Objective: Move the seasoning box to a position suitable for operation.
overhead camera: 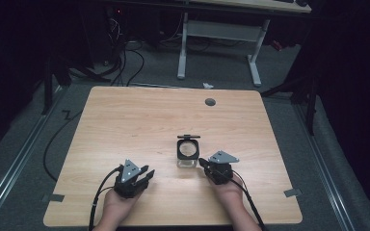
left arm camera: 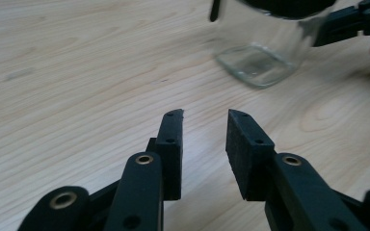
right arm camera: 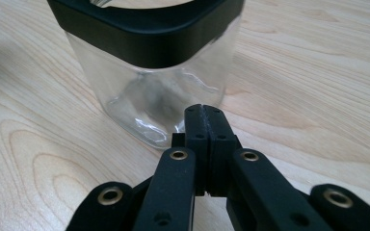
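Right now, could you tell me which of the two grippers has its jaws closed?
The right gripper, beside the glass jar: its jaws are pressed together, empty. The left gripper shows a clear gap.

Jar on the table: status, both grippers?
Left gripper open, holding nothing, short of the jar. Right gripper shut, empty, tips at the jar's near side. Jar upright on the table, black rim on top. Nothing between.
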Tool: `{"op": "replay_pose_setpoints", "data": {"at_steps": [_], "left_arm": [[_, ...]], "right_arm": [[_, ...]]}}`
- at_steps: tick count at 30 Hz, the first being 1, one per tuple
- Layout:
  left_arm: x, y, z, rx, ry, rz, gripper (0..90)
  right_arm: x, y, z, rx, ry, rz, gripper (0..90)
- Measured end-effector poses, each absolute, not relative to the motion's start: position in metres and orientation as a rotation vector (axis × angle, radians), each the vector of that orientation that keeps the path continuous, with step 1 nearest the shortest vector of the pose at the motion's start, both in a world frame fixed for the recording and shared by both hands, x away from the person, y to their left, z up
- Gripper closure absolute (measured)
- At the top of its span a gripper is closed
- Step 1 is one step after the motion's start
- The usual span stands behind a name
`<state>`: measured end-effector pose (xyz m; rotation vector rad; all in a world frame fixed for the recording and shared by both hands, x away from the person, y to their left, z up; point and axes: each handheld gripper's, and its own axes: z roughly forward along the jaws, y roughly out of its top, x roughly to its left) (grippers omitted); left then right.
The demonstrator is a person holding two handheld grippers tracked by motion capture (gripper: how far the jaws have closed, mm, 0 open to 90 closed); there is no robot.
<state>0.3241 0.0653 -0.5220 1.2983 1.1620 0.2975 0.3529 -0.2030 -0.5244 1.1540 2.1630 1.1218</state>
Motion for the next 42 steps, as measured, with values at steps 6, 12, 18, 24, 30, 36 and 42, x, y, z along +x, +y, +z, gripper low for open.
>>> {"op": "replay_pose_setpoints", "data": {"at_steps": [6, 12, 18, 24, 30, 36, 42], "left_arm": [[0.322, 0.039, -0.517, 1.309, 1.117, 0.251, 73.9], [0.32, 0.037, -0.52, 1.3, 1.123, 0.244, 73.7], [0.32, 0.045, -0.524, 1.293, 1.141, 0.245, 74.6], [0.318, 0.045, -0.523, 1.29, 1.133, 0.246, 75.3], [0.319, 0.041, -0.525, 1.294, 1.134, 0.248, 75.2], [0.319, 0.039, -0.526, 1.302, 1.134, 0.253, 74.2], [0.321, 0.04, -0.526, 1.301, 1.147, 0.255, 71.3]], "right_arm": [[0.356, -0.222, -0.496, 1.198, 2.022, 1.241, 90.0], [0.381, -0.209, -0.459, 1.17, 1.92, 1.322, 90.0], [0.372, -0.191, -0.468, 1.123, 2.012, 1.317, 90.0], [0.359, -0.188, -0.474, 1.09, 2.02, 1.292, 90.0], [0.351, -0.2, -0.465, 1.061, 1.997, 1.269, 90.0], [0.346, -0.22, -0.474, 1.115, 1.978, 1.252, 89.3], [0.339, -0.239, -0.488, 1.178, 1.973, 1.206, 82.8]]}}
